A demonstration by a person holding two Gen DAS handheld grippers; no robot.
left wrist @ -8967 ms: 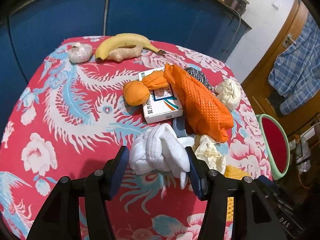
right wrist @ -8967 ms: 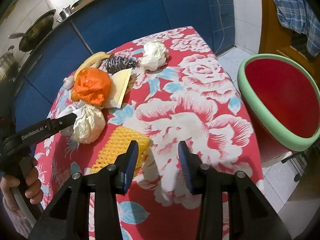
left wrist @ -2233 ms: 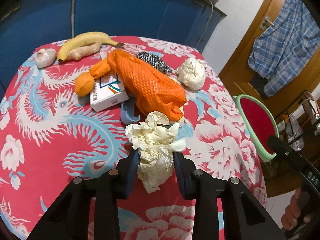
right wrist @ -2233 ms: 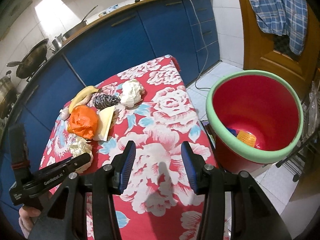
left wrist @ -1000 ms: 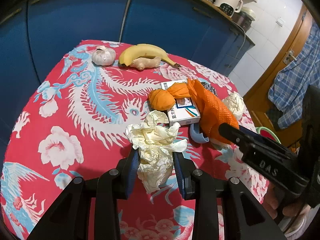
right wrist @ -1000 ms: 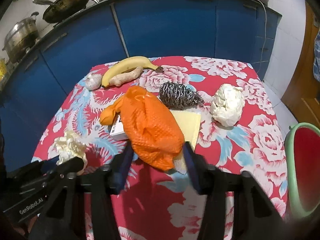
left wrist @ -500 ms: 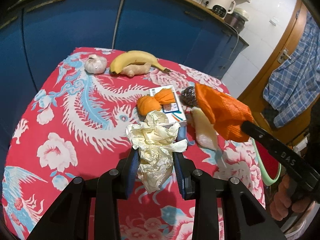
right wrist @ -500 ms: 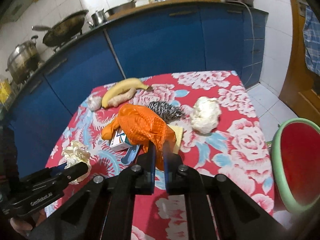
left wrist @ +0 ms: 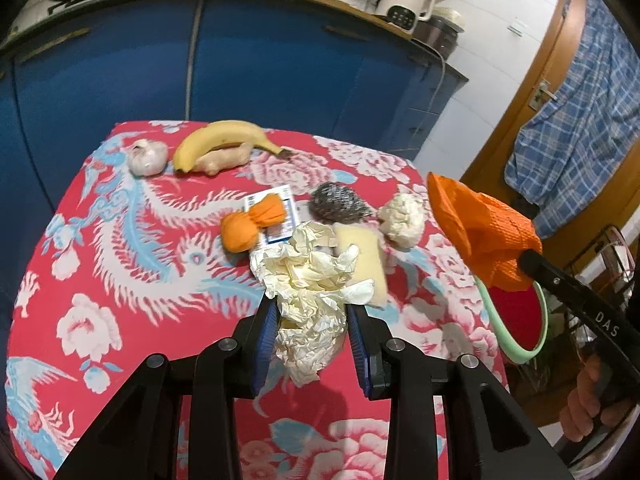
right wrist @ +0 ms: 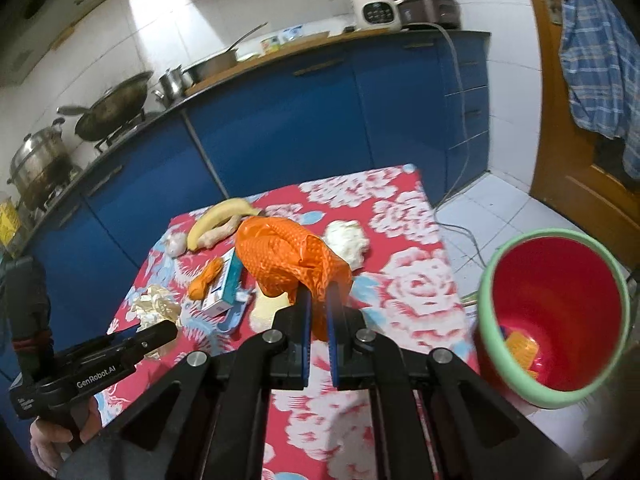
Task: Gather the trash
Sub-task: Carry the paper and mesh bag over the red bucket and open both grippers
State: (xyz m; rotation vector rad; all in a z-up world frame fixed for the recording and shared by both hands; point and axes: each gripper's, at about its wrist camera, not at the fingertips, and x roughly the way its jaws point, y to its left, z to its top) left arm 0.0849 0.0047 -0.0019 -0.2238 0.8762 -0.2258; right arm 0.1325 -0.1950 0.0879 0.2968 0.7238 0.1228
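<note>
**Both grippers loaded; bin lies to the right**

Left wrist view: left gripper [left wrist: 310,334] clenched on the crumpled cream paper wad [left wrist: 310,284], which bulges above and below the pads and hangs clear of the red floral surface [left wrist: 120,280]; beyond it lie an orange knotted bag [left wrist: 250,226] on a small carton [left wrist: 280,216], a steel scourer [left wrist: 338,202], a pale flat sponge [left wrist: 366,264] and a white paper ball [left wrist: 402,220]; banana [left wrist: 224,138], ginger [left wrist: 222,160] and garlic [left wrist: 146,156] sit at the far edge, probably not trash; off the surface's right edge, the rim of the red bin [left wrist: 516,318] shows, partly hidden by the orange mesh bag [left wrist: 480,232] that the other gripper carries.

Right wrist view: right gripper [right wrist: 318,320] has just been closing and is pinched on a fold of the orange mesh bag [right wrist: 288,256], the bulk standing above the fingers, lifted off the surface [right wrist: 400,280]; red bin [right wrist: 556,320] stands on the floor to the right and lower, mouth open and facing up, some yellow scraps at its bottom.

Judgement: the right gripper is the nearer to the bin; the mesh bag should go first, carried right past the surface's edge over the rim; the left load has the whole surface width to cross.
</note>
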